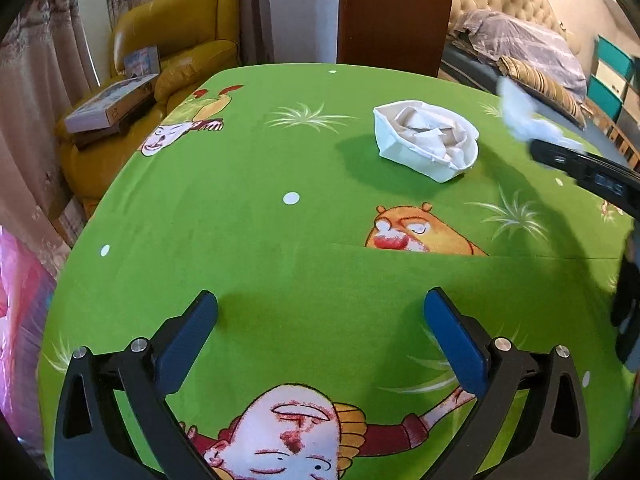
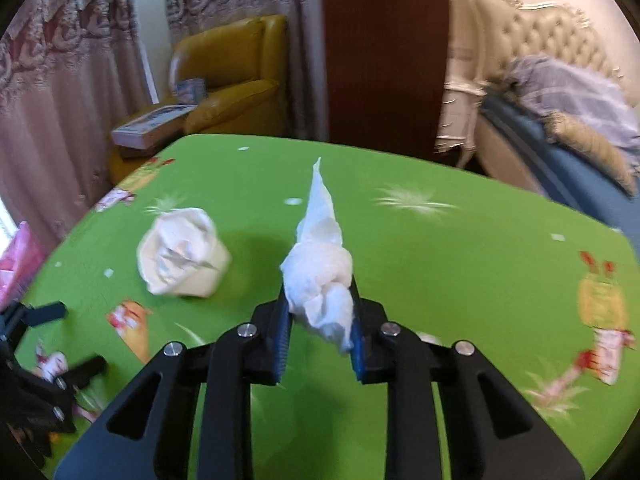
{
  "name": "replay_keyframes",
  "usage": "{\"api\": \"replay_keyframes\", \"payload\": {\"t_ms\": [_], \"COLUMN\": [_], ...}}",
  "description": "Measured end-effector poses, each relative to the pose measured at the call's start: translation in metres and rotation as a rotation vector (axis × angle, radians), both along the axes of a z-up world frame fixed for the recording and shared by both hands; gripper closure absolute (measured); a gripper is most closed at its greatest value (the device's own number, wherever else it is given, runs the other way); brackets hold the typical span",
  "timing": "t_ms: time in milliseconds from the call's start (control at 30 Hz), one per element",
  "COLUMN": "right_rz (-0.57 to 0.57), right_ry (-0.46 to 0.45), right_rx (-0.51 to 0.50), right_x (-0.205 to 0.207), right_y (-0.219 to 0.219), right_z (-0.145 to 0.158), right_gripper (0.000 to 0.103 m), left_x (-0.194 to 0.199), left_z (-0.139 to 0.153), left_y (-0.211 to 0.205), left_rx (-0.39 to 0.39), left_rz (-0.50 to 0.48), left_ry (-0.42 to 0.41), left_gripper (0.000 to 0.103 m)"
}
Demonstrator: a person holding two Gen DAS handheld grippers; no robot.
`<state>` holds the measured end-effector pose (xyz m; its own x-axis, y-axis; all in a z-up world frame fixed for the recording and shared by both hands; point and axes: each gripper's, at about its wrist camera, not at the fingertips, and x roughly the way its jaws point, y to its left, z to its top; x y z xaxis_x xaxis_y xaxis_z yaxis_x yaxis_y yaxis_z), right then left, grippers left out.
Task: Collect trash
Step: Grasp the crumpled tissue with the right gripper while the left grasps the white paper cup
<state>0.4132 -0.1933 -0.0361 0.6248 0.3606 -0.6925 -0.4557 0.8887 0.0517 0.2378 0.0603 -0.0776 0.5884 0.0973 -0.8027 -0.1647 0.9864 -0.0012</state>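
Two claws worked over a tabletop that was covered with a green cartoon cloth. The right claw was closed on a crumpled white tissue; its blue pads pressed the wad from both sides, and a twisted tail of the paper stood up beyond the fingertips. The tissue was lifted off the cloth. In the left wrist view the same tissue showed as a blurred white shape at the tip of the dark right claw, near the right edge of the tabletop.

The left claw was wide open, with only the green cloth between its blue pads, and it had hold of nothing. It pointed down at the near part of the tabletop.

A small white paper container stood on the far right part of the cloth, with crumpled paper already inside it. It was tilted a little. From the right wrist view it was to the left of the held tissue and apart from it.

Behind the tabletop were a yellow armchair with flat boxes on it, and a bed with a tufted headboard.
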Motion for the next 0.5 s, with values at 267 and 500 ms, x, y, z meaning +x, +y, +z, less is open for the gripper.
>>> {"api": "replay_keyframes", "payload": {"t_ms": [267, 500], "right_rz": [-0.128, -0.15], "right_ry": [-0.06, -0.094], "right_rx": [-0.025, -0.015], "right_x": [-0.029, -0.043], "right_y": [-0.054, -0.057], "right_z": [0.006, 0.004], "right_gripper": [0.079, 0.078], "left_x": [0.025, 0.073], "left_z": [0.007, 0.021], "left_y": [-0.009, -0.05], "left_rx": [-0.069, -0.054], "left_rz": [0.027, -0.039], "left_ry": [0.004, -0.071], "left_gripper": [0.006, 0.006]}}
